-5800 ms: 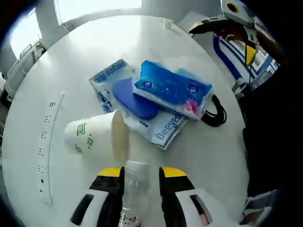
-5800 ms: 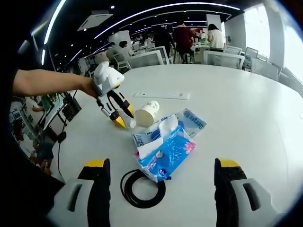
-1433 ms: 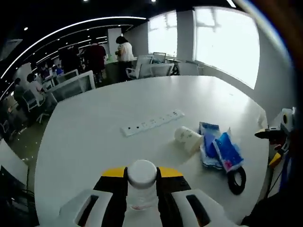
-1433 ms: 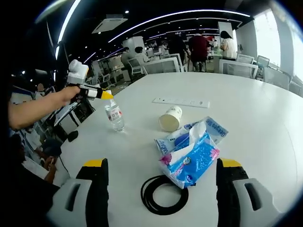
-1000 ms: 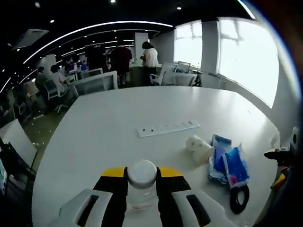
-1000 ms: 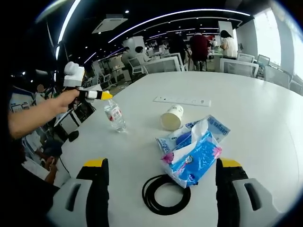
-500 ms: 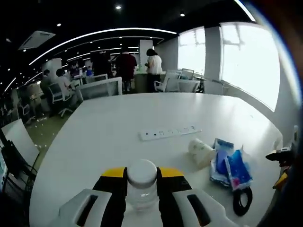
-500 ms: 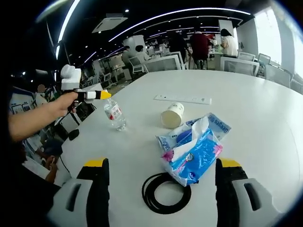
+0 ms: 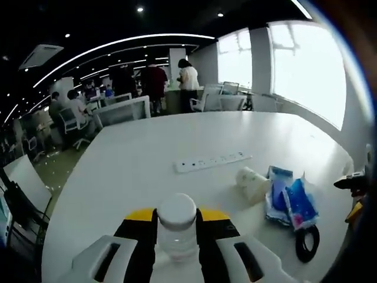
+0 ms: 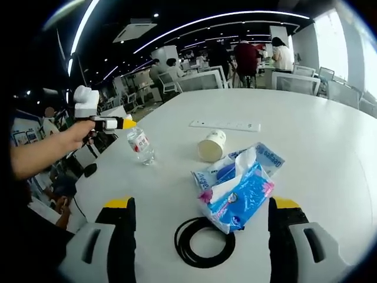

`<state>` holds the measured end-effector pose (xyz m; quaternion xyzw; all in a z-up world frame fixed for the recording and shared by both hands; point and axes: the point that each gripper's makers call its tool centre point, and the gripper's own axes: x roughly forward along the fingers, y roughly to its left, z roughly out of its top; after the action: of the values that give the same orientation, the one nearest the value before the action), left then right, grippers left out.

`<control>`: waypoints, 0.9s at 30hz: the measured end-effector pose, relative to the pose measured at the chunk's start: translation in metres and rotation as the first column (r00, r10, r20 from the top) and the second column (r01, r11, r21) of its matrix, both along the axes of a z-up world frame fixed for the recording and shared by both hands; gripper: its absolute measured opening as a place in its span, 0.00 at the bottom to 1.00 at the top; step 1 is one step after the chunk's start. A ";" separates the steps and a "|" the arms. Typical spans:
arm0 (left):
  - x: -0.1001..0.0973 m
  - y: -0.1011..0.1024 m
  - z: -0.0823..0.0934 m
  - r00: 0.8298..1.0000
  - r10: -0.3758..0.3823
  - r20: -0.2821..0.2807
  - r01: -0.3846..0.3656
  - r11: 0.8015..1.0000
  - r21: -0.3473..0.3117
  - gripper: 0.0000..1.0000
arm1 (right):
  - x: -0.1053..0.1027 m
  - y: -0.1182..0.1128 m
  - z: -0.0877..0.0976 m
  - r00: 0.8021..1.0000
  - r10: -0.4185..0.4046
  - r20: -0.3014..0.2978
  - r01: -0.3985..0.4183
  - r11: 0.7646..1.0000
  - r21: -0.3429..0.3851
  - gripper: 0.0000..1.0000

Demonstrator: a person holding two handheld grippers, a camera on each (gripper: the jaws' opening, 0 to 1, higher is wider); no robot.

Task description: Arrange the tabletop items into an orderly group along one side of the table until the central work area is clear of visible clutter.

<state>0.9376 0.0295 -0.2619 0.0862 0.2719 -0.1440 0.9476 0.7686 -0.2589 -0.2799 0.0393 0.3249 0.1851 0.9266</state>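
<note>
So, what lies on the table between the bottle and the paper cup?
Nothing: in the right gripper view, bare table separates the bottle from the paper cup.

A large open office lies beyond the white tabletop (image 9: 135,153). Long curved light strips (image 10: 194,26) cross the dark ceiling. Bright windows (image 9: 306,71) line one wall. White chairs (image 10: 197,79) and desks stand further back, where several people (image 9: 156,79) gather.

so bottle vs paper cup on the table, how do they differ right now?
The bottle stands upright near the table's edge, clear plastic with a white cap; the paper cup lies on its side, opaque white with green print. The bottle stands alone at the left gripper; the cup lies beside the blue tissue pack. Both rest on the white table.
</note>
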 end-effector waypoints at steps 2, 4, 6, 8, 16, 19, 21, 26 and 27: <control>-0.001 0.001 0.003 1.000 0.002 0.007 -0.002 1.000 -0.005 0.30 | 0.001 -0.001 0.001 1.000 -0.004 0.005 0.004 1.000 0.001 0.90; -0.002 0.001 0.008 1.000 -0.005 0.020 0.005 1.000 0.001 0.34 | 0.002 -0.001 0.002 1.000 -0.007 0.010 0.007 1.000 0.001 0.90; -0.003 0.000 0.012 1.000 -0.014 0.022 0.014 1.000 -0.011 0.36 | 0.004 -0.001 0.003 1.000 -0.010 0.014 0.010 1.000 0.001 0.90; -0.008 -0.001 0.015 0.999 -0.026 0.022 0.027 1.000 -0.010 0.40 | 0.005 -0.002 0.003 1.000 -0.012 0.017 0.012 1.000 0.000 0.90; -0.033 -0.008 0.018 0.996 -0.088 -0.012 0.087 0.995 -0.057 0.62 | 0.011 -0.001 0.008 0.999 -0.014 0.042 0.013 1.000 0.009 0.91; -0.047 -0.016 0.020 0.994 -0.112 -0.016 0.111 0.991 -0.079 0.68 | 0.012 -0.001 0.009 0.999 -0.009 0.050 0.009 1.000 -0.002 0.93; -0.058 -0.019 0.013 0.990 -0.135 -0.050 0.130 0.988 -0.089 0.75 | 0.011 0.000 0.009 0.999 0.000 0.052 0.000 1.000 -0.006 0.94; -0.085 -0.040 0.013 0.974 -0.220 -0.045 0.213 0.968 -0.131 0.78 | 0.010 0.002 0.013 0.997 0.019 0.068 -0.017 0.999 -0.028 0.97; -0.089 -0.046 0.015 0.966 -0.256 -0.031 0.250 0.958 -0.139 0.79 | 0.010 0.001 0.013 0.997 0.019 0.069 -0.017 0.999 -0.028 0.97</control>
<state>0.8483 -0.0167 -0.2472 0.0530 0.2713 -0.2840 0.9181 0.7789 -0.2575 -0.2666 0.0172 0.2953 0.1901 0.9361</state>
